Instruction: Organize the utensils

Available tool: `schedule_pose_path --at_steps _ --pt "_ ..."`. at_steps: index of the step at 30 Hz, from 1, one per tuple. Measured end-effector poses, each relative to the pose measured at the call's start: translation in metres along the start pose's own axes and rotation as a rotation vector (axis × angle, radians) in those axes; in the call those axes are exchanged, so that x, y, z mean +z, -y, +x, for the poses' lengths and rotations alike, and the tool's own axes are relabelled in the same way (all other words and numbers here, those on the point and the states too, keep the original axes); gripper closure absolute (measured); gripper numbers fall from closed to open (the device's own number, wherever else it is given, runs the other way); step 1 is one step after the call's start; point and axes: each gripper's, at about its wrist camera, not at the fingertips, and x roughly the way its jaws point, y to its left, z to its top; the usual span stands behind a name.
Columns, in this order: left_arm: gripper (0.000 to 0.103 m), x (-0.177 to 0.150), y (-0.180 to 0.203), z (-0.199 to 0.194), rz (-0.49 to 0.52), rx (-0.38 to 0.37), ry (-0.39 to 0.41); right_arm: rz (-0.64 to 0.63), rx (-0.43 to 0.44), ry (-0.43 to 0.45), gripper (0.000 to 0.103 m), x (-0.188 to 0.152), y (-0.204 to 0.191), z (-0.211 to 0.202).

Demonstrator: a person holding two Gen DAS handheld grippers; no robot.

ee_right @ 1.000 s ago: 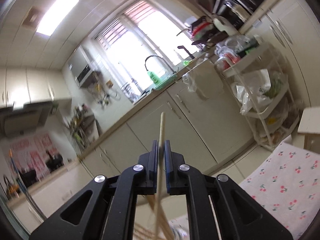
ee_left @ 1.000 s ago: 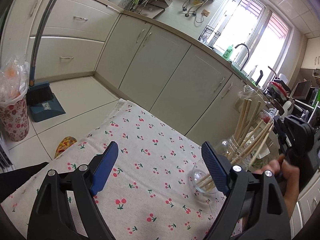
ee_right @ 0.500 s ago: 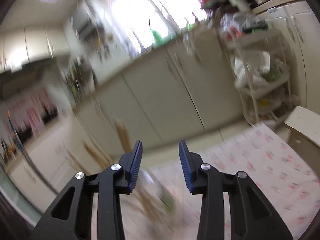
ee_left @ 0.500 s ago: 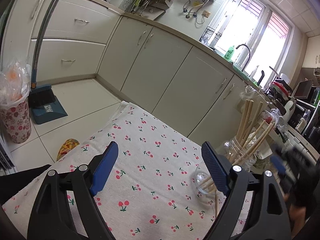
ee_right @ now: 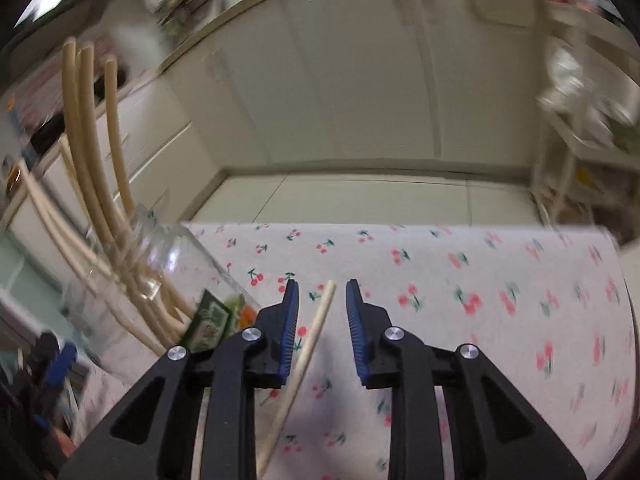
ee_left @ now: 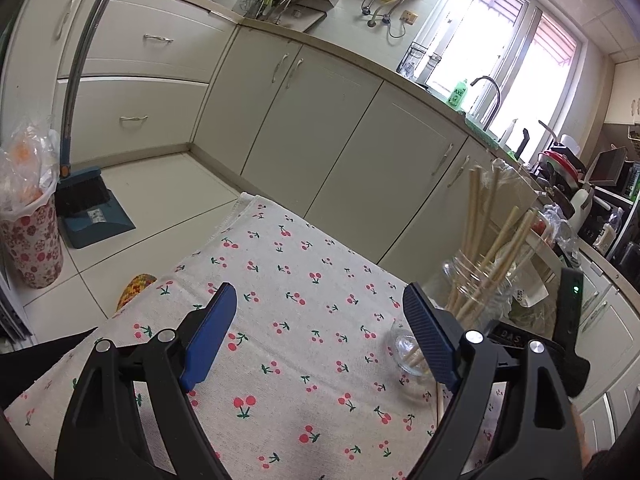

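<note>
My left gripper (ee_left: 320, 296) hangs wide open over the cherry-print tablecloth (ee_left: 296, 280), with nothing between its fingers. To its right stands a glass jar (ee_left: 472, 280) holding several pale wooden chopsticks (ee_left: 500, 236), and a small clear glass (ee_left: 404, 354) sits in front of it. In the right wrist view, my right gripper (ee_right: 322, 286) points down at the cloth. Its jaws are closing around a single chopstick (ee_right: 308, 356) lying between them, with gaps still showing on both sides. The jar (ee_right: 132, 280) stands tilted in that view at the left, its chopsticks (ee_right: 92, 152) fanning upward.
Cream kitchen cabinets (ee_left: 320, 132) run behind the table. On the floor at the left stand a dustpan with brush (ee_left: 88, 208) and a floral bin with a plastic bag (ee_left: 28, 232). A wire rack (ee_right: 580, 136) stands at the right, past the table's far edge (ee_right: 400, 225).
The right gripper let go of the chopstick it held upright, opened, and swung down to the table, where another chopstick now lies between its jaws. The left gripper has stayed put.
</note>
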Motion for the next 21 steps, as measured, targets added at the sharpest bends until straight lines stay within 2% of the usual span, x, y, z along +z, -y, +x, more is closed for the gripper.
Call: schedule_pose_path --at_steps 4,13,16,21 --pt "0.022 -0.002 0.003 0.001 0.012 -0.003 -0.004 -0.091 -0.019 -0.079 0.077 0.007 0.009 0.017" --pt "0.022 -0.005 0.008 0.002 0.039 -0.003 -0.010 -0.179 0.095 -0.134 0.072 0.023 0.018 0.037" --pt "0.021 -0.005 0.007 0.003 0.033 0.000 -0.016 -0.281 0.101 -0.152 0.071 0.029 0.008 0.041" --pt "0.021 -0.005 0.006 0.007 0.027 0.004 -0.028 -0.504 0.047 -0.149 0.070 0.021 -0.007 0.043"
